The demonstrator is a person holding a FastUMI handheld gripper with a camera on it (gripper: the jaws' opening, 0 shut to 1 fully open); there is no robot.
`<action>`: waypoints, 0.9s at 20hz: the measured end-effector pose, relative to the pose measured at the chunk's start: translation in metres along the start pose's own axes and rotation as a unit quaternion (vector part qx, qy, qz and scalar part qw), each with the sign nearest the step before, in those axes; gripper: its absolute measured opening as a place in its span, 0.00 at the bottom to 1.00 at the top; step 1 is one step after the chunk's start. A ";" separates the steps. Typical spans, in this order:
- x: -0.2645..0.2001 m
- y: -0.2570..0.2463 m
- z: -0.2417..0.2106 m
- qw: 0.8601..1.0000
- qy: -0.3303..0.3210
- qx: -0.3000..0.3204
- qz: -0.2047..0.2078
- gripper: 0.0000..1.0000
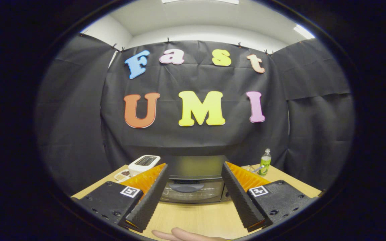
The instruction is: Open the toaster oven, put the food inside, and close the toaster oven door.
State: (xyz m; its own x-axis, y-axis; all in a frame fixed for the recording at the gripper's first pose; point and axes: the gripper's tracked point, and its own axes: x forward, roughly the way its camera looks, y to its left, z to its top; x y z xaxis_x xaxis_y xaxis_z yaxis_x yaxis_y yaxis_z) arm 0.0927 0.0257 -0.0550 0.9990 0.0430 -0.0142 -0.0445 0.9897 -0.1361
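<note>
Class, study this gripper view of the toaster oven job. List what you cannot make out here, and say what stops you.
- Toaster oven: its sides are hidden behind the open gripper fingers; the inside is too dim through the door glass.
- Food: the small dish holds something too small to identify.
- White appliance: partly behind one finger.
- Green bottle: label too small.
- Hand: cut off by the view's lower rim.

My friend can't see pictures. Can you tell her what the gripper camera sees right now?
A black toaster oven with its door shut sits on a wooden table, just ahead of the open gripper. A white toaster stands beside the oven on one side, a green bottle on the other, and a person's fingers rest on the table's near edge.
</note>
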 end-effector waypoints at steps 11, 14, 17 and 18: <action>0.101 0.019 -0.077 0.998 0.049 0.029 0.035 1.00; 0.120 0.010 -0.089 0.998 0.045 0.026 0.022 1.00; 0.133 0.012 -0.103 0.998 0.054 0.033 0.023 1.00; 0.136 0.014 -0.110 0.997 0.063 0.033 0.028 1.00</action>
State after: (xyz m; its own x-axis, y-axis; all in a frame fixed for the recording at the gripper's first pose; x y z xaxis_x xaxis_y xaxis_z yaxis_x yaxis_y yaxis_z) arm 0.2272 0.0305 -0.1681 0.9859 0.0845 -0.1446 -0.0949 0.9932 -0.0668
